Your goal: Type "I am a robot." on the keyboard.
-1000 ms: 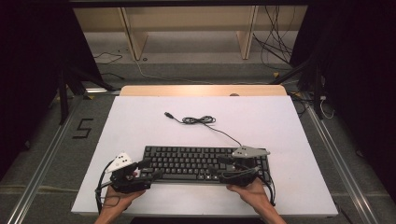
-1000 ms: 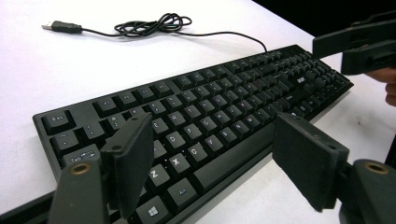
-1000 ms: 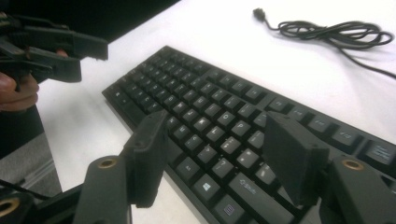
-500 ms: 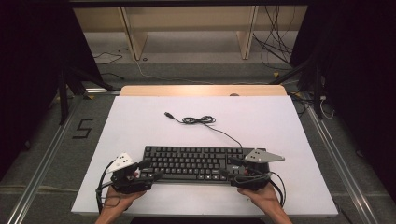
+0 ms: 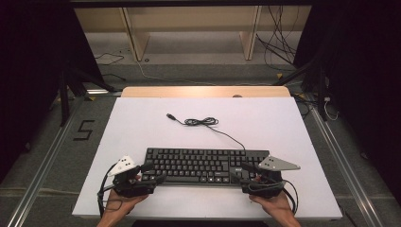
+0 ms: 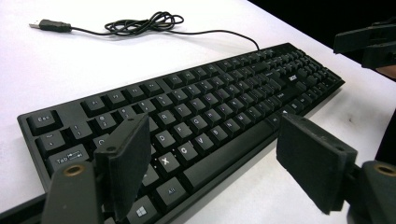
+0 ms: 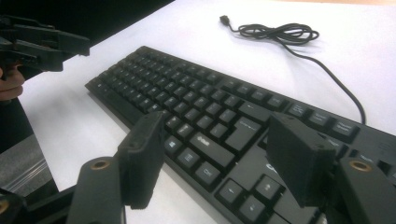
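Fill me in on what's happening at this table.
A person holds a gripper in each hand at the near corners of a black keyboard lying flat on the white table. The left gripper is open at the keyboard's left end, the right gripper open at its right end. Neither has closed on it. The keyboard's cable lies loosely coiled behind, its USB plug unplugged.

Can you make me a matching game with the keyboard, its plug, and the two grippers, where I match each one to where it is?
Things:
1. keyboard
2. USB plug
3. left gripper
4. right gripper

Places:
A. at the keyboard's right end, open
B. lying flat across the near part of the white table
C. at the keyboard's left end, open
D. on the table beyond the keyboard, at the end of the coiled cable

Pairs: 1-B, 2-D, 3-C, 4-A
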Demonstrator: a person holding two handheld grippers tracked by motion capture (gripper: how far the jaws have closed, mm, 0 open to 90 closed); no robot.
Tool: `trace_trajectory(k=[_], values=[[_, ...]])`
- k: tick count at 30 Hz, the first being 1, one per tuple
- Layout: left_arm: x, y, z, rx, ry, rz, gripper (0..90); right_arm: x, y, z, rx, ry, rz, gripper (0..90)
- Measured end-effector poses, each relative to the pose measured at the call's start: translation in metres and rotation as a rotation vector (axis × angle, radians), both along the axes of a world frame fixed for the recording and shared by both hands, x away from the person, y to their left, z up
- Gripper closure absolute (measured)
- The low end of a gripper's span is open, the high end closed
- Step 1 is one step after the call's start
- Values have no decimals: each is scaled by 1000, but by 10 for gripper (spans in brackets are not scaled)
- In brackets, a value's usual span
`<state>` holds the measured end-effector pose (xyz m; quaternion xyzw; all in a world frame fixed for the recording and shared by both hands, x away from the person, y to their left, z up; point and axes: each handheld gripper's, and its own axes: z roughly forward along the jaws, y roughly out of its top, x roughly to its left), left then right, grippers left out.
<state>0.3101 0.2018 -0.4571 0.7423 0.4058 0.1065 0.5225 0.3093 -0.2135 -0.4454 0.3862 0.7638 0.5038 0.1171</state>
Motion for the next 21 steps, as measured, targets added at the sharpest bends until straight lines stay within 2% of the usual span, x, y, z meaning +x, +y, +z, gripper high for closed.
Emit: trace_trajectory(k=[11, 21], values=[[-1, 1, 0, -3, 0, 3, 256, -8, -14, -3, -10, -4, -26, 370], [-1, 2, 0, -3, -2, 4, 256, -7, -15, -2, -9, -9, -31, 360]])
